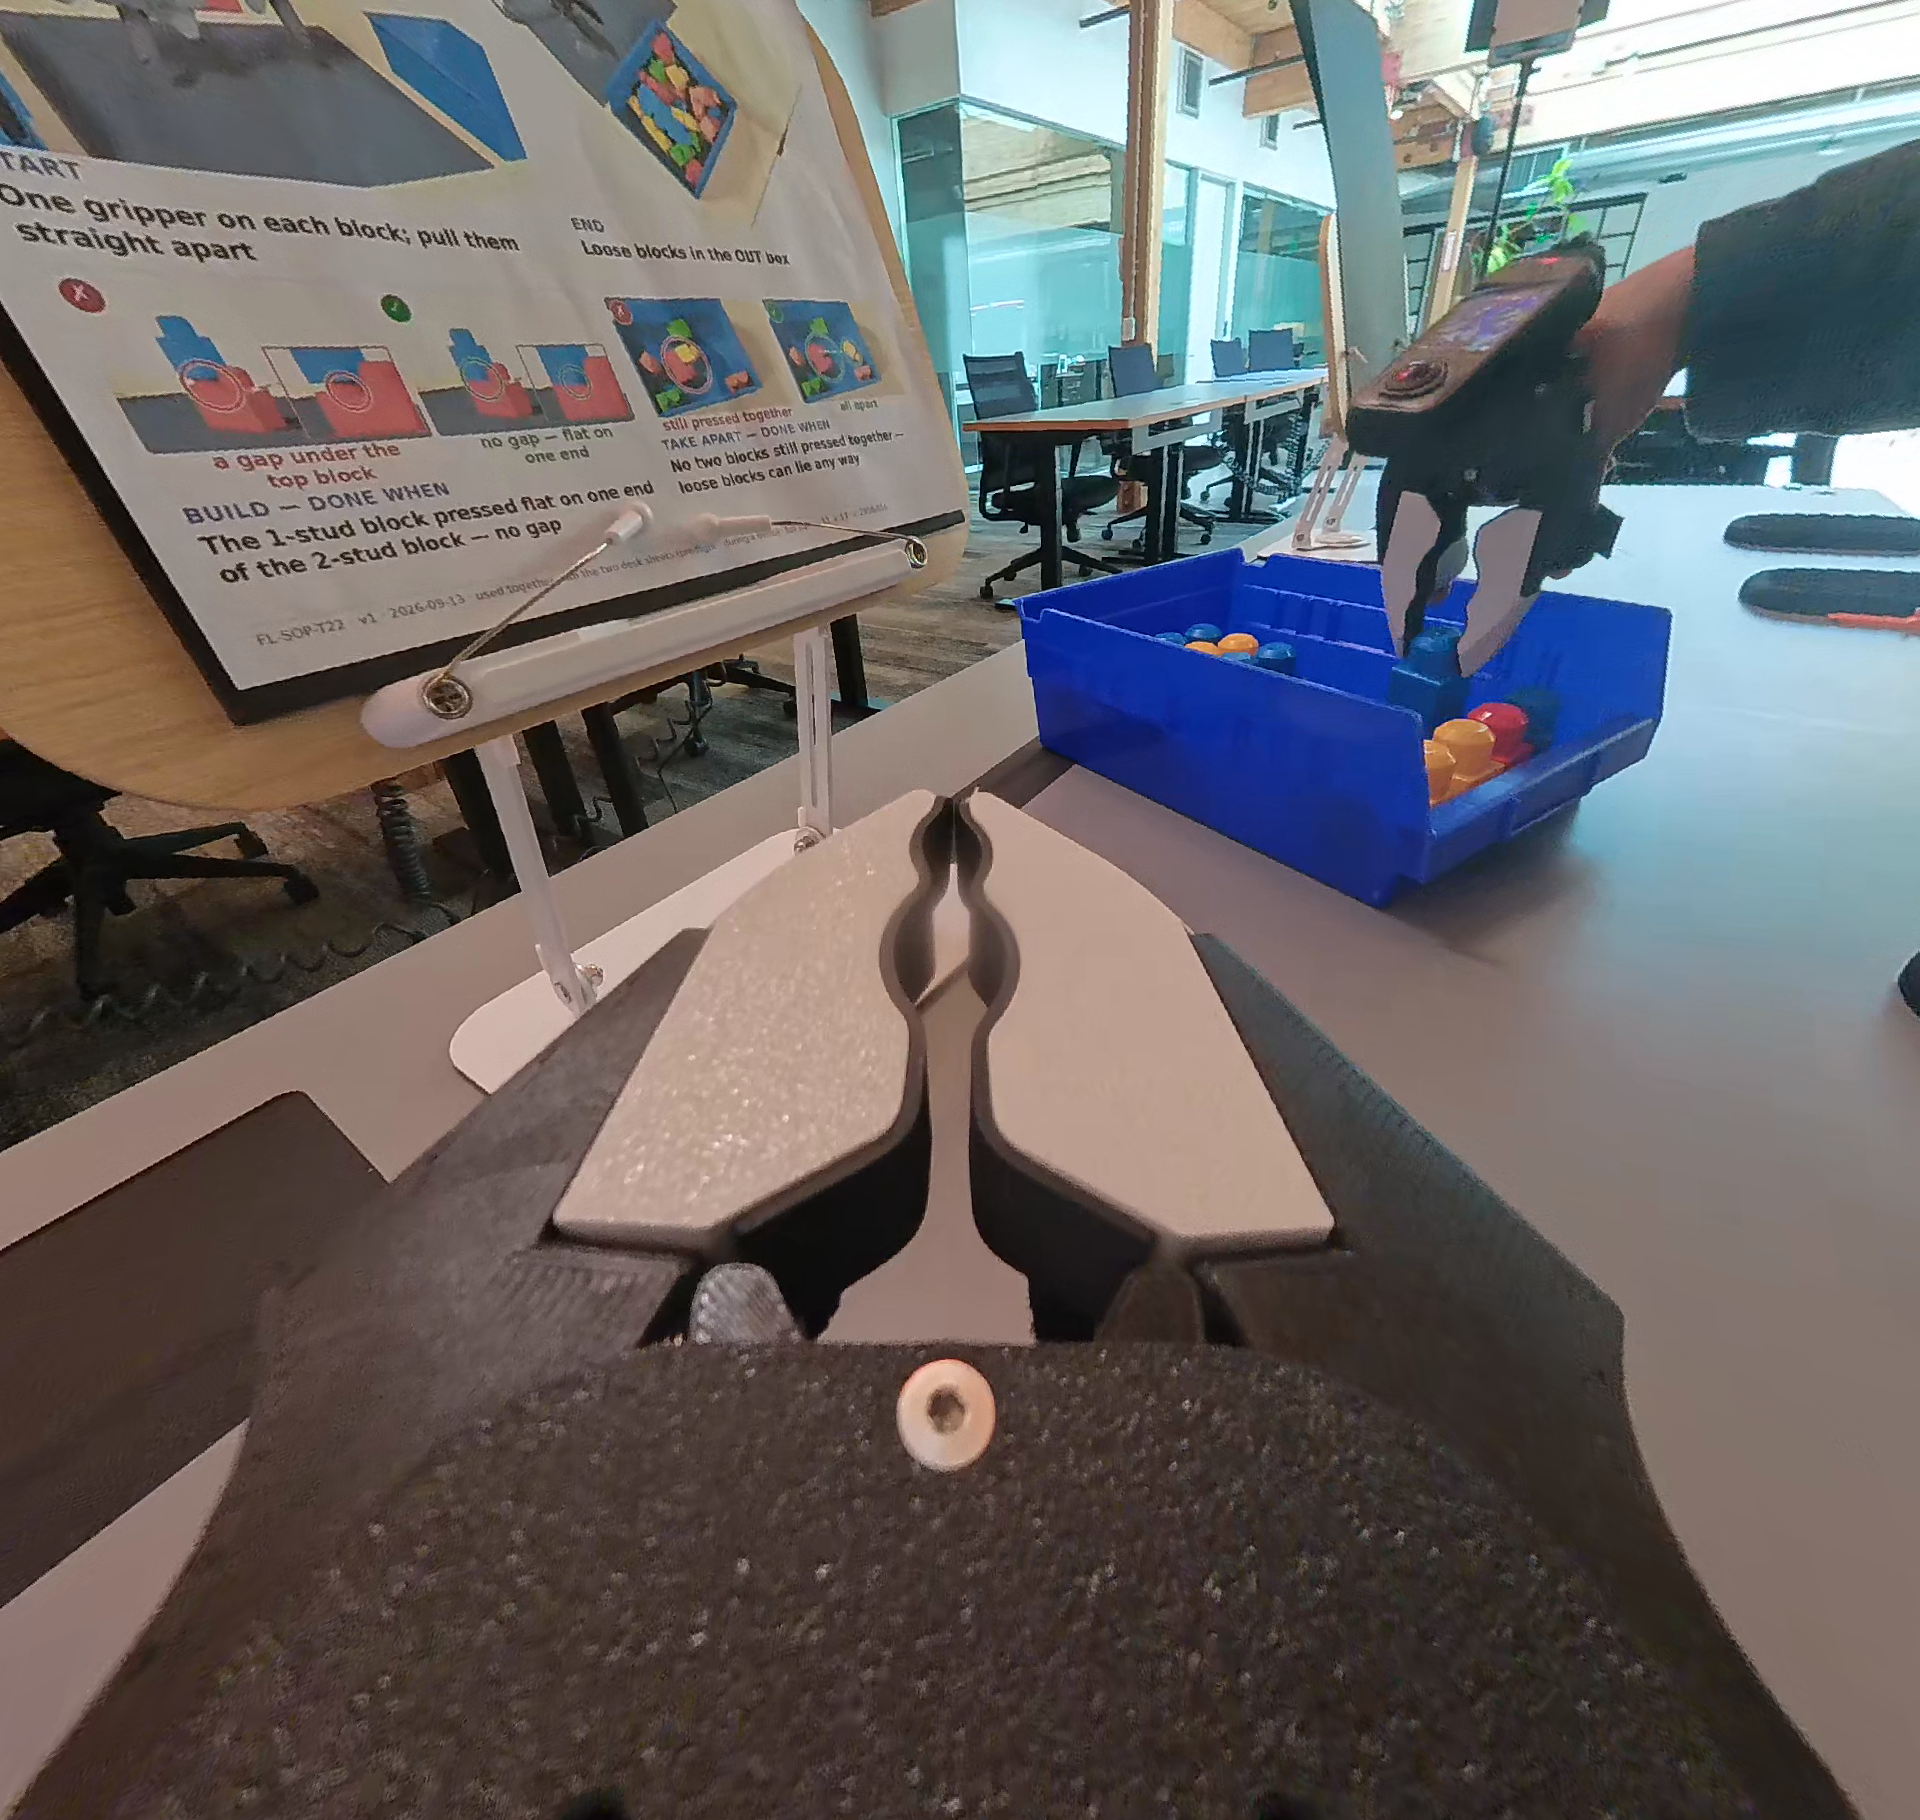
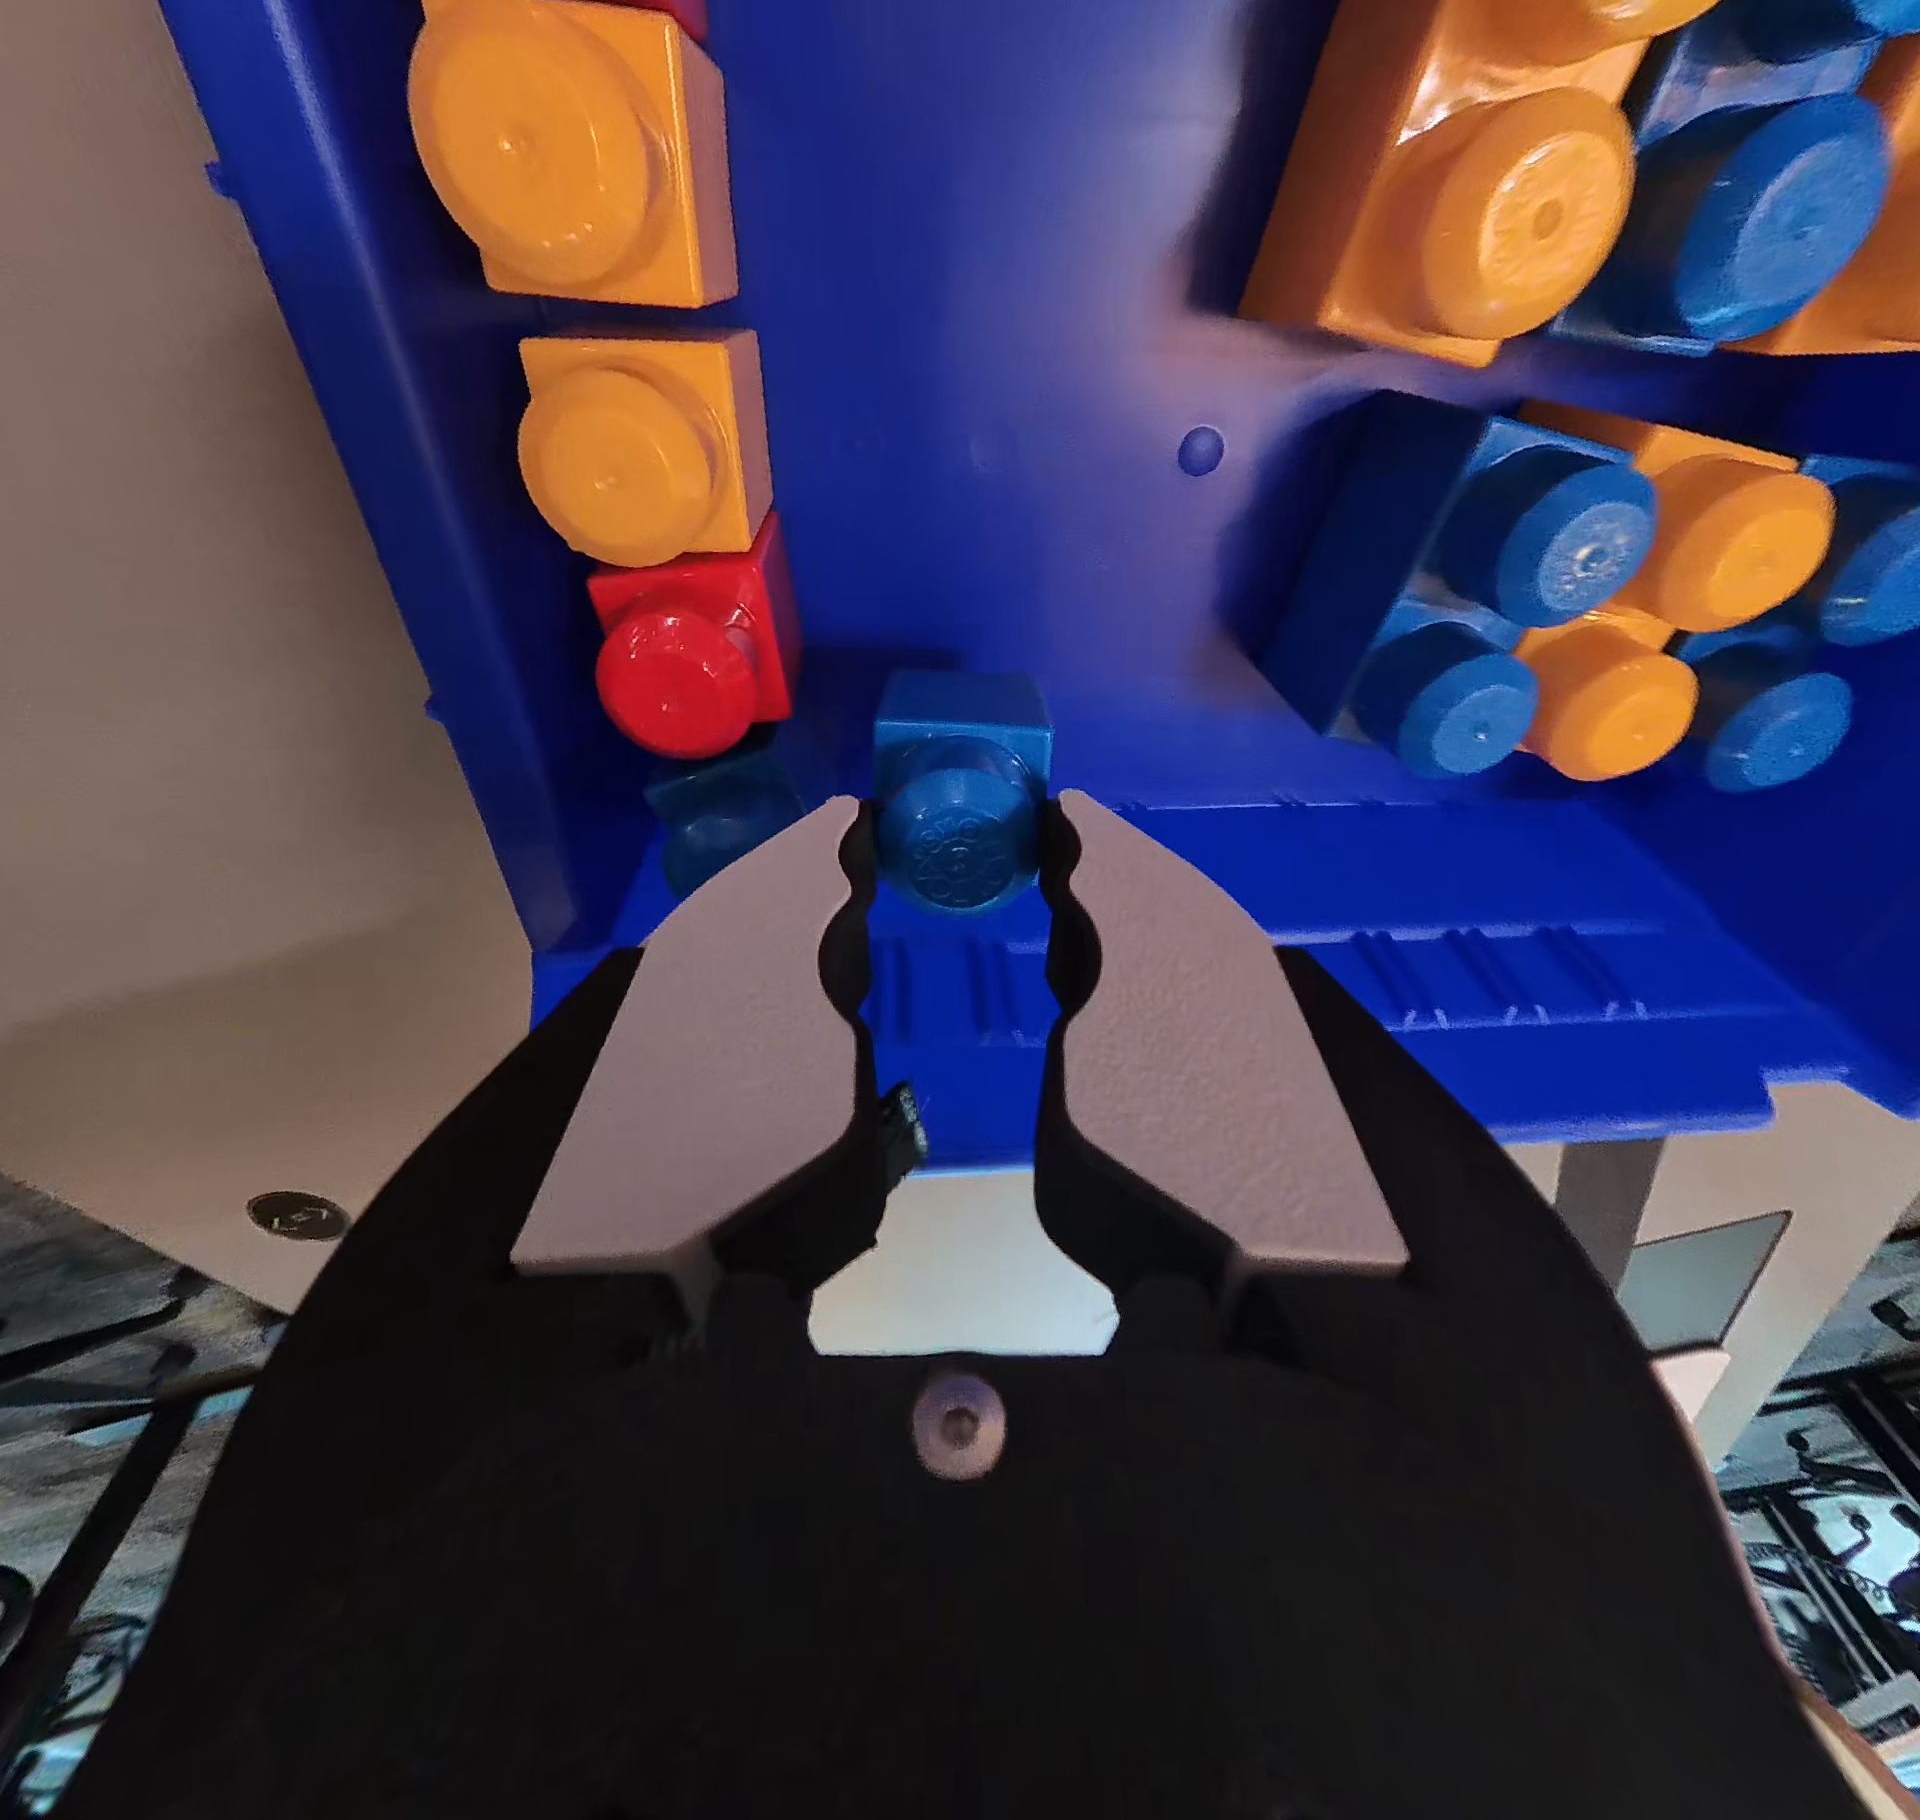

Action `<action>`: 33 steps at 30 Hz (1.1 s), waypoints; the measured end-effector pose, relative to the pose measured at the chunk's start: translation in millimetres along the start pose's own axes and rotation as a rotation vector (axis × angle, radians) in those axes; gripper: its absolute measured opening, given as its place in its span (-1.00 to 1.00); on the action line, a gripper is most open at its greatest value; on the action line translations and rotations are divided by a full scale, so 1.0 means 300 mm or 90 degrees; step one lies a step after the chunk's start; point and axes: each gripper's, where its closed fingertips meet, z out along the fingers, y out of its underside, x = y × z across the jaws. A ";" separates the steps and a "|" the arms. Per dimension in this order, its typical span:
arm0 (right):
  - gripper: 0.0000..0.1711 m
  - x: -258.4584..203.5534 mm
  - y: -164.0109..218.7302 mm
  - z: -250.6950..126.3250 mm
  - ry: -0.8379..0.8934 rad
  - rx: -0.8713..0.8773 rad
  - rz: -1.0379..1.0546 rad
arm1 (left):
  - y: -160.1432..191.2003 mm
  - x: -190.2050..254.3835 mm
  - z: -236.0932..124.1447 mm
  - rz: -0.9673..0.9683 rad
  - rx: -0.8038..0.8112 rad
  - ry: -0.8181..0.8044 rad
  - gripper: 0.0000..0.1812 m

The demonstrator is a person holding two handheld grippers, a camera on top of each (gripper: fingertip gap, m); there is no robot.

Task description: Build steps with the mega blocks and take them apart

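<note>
Two tongs: right tongs (image 2: 958,809) pinching blue 1-stud block (image 2: 958,783) in bin (image 1: 1226,731); left tongs (image 1: 956,809) closed, empty, only left cam.

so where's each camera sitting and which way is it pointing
Left wrist view: on the left claw, held low over the grey table, facing the blue bin, the instruction stand and the other claw with its hand and sleeve.
Right wrist view: on the right claw, pointing down into the bin, its fingers either side of a blue block.
Shared: bin, blue block, right claw.
</note>
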 end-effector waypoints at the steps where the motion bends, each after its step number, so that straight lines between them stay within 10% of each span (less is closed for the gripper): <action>1: -0.64 0.000 0.003 0.010 -0.001 -0.003 -0.004 | 0.001 0.000 0.000 0.001 -0.001 0.000 -1.00; 26: -0.59 -0.018 0.068 0.074 -0.025 -0.121 -0.007 | 0.022 0.006 0.005 0.006 -0.014 0.005 -1.00; 33: -0.61 0.091 -0.097 -0.141 0.099 0.061 0.031 | 0.013 -0.006 -0.001 0.009 -0.006 -0.007 -1.00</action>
